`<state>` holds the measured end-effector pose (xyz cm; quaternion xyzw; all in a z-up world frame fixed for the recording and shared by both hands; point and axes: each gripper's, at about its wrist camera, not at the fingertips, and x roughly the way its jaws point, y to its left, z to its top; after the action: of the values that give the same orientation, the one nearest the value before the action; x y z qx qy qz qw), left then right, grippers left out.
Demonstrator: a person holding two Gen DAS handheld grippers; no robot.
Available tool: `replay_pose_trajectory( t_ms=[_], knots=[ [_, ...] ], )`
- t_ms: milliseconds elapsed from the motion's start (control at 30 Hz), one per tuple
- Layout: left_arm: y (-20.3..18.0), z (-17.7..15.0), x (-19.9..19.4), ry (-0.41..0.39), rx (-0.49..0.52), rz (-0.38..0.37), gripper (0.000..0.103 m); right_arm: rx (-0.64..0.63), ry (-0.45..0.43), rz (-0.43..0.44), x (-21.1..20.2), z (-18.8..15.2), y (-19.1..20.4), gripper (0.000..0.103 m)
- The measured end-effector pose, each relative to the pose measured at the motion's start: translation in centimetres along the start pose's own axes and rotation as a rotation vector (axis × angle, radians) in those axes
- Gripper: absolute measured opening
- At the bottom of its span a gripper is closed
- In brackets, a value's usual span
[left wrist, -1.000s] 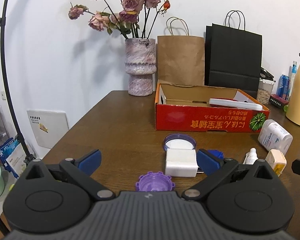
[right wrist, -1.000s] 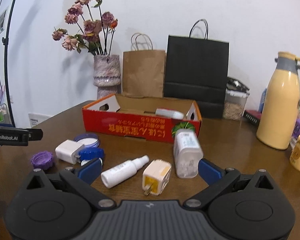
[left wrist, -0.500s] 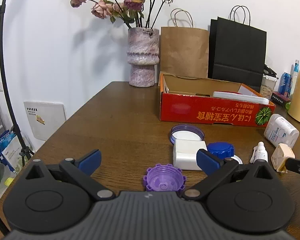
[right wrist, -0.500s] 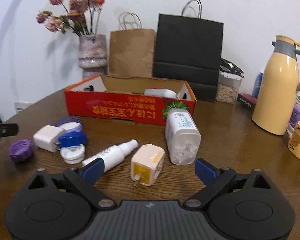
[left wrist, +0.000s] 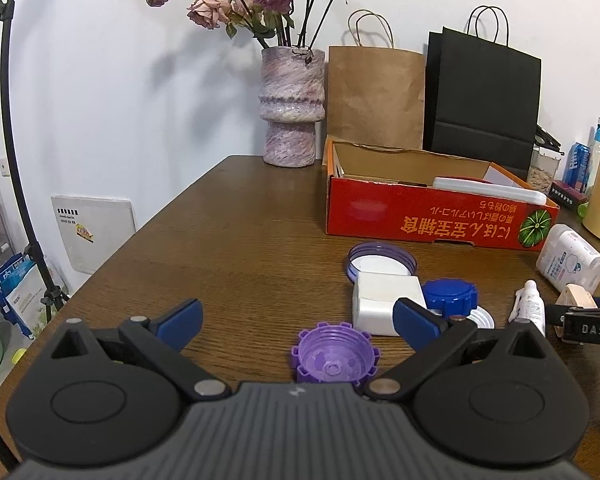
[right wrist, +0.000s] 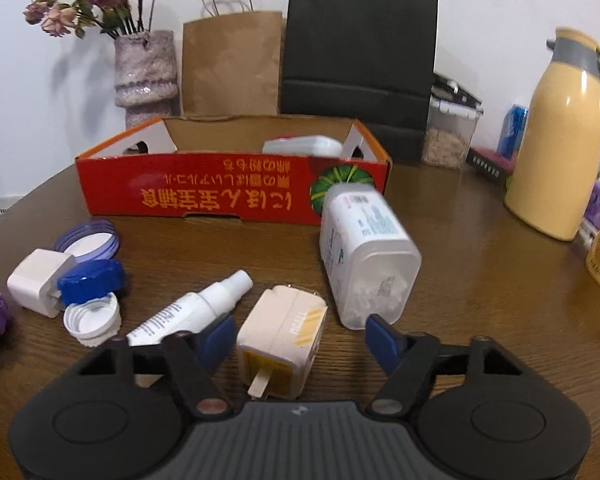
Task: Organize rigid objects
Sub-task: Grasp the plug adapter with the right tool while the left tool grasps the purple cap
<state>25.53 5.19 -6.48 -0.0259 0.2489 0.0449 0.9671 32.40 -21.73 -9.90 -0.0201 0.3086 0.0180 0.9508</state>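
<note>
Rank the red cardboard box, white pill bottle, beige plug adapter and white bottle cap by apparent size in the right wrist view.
1. red cardboard box
2. white pill bottle
3. beige plug adapter, though it lies nearest the camera, which inflates it
4. white bottle cap

Glossy wood table, matt cardboard box, ribbed plastic cap
</note>
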Motion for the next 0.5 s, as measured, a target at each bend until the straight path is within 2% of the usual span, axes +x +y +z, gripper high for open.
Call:
replay_pose_trajectory(
  t_ms=[67, 100, 267, 500],
  knots=[
    [0.0, 0.0, 0.1, 0.003, -0.002, 0.005, 0.103, 0.018, 0.012, 0.036, 0.5, -0.1, -0.4, 0.035],
    [0.1, 0.0, 0.1, 0.004, -0.004, 0.006, 0.103, 0.03, 0.008, 0.052, 0.4, 0.0, -0.7, 0.031],
    [0.2, -0.1, 0.3, 0.01, -0.01, 0.01, 0.103, 0.043, -0.004, 0.078, 0.0, -0.4, -1.7, 0.031],
    [0.1, -0.1, 0.6, 0.018, -0.006, 0.017, 0.103, 0.019, -0.09, 0.097, -1.9, -0.8, -1.8, 0.031]
  ],
)
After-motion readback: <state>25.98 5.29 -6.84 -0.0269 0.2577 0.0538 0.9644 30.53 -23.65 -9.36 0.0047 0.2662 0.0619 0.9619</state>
